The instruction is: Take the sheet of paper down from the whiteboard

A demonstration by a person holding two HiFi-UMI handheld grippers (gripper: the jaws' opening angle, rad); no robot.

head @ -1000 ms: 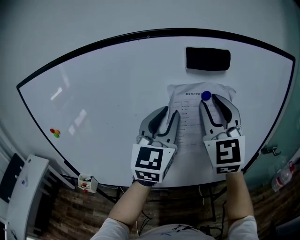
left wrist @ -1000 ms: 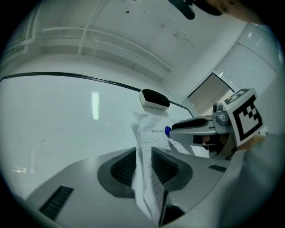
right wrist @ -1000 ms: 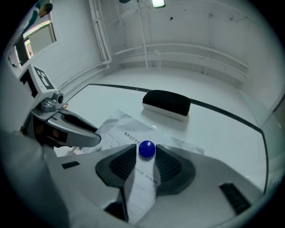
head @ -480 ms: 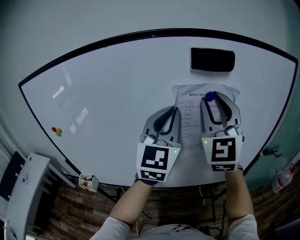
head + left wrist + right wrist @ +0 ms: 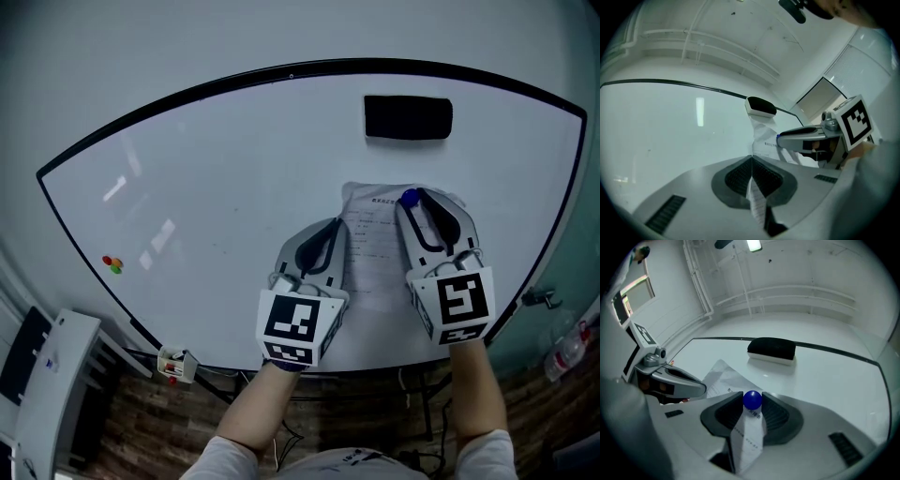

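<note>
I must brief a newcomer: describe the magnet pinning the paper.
On the whiteboard, find the printed sheet below the black eraser. The magnet sits at its top: a lone blue ball, unlike the red-green cluster far left.

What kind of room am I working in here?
Probably an office or classroom: a wall-mounted whiteboard with a black eraser on it, and a printed sheet of paper pinned there by a blue magnet.
</note>
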